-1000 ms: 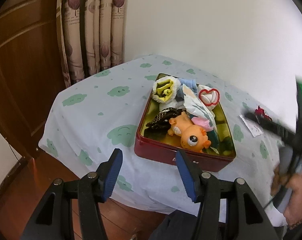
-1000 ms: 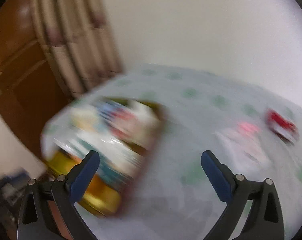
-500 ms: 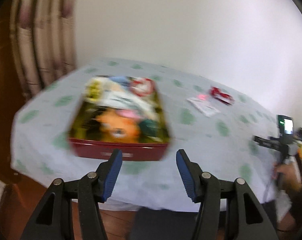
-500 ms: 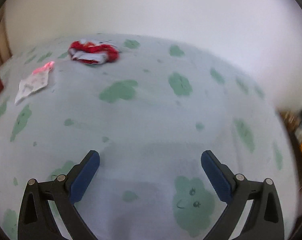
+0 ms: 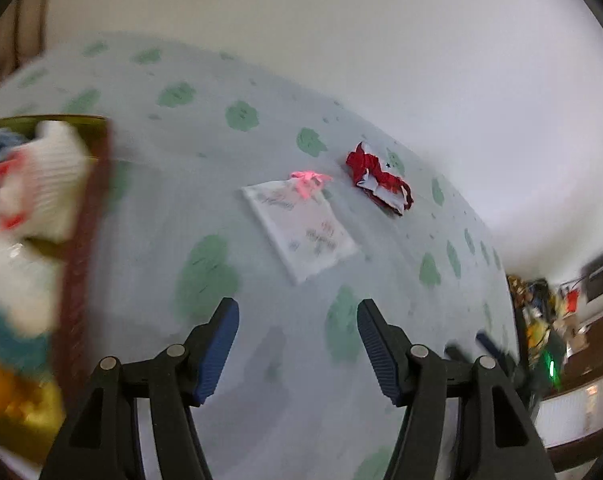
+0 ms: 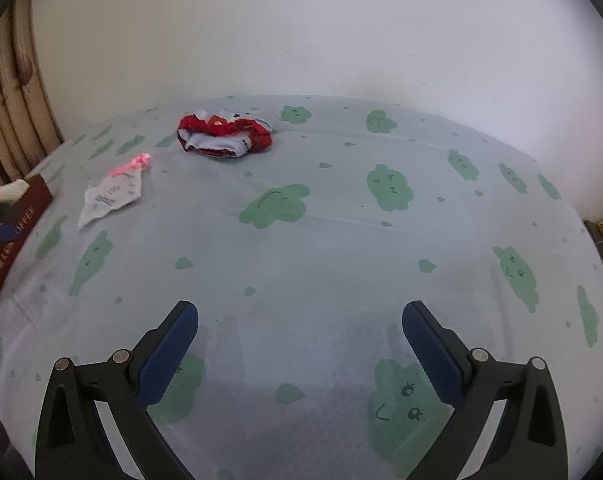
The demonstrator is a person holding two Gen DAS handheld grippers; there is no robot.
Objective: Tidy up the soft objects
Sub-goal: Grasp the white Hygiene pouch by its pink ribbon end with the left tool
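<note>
A red tin box (image 5: 81, 240) full of soft toys and rolled cloths sits at the left, blurred; its dark red side (image 6: 9, 236) shows at the left edge of the right wrist view. A flat white pouch with a pink bow (image 5: 301, 220) (image 6: 109, 196) lies on the cloud-print cloth. Beyond it is a crumpled red and white cloth (image 5: 381, 184) (image 6: 221, 136). My left gripper (image 5: 297, 320) hovers short of the pouch, its jaws opening with nothing between them. My right gripper (image 6: 299, 324) stands wide open over bare cloth, empty.
The table's pale cloth with green clouds (image 6: 341, 240) stretches back to a white wall. A curtain (image 6: 5, 100) hangs at the far left. Cluttered shelves (image 5: 549, 312) stand past the table's right edge.
The left wrist view has swung right, from the box to the pouch and red cloth. The right wrist view also swung right off the box early on, then held still.
</note>
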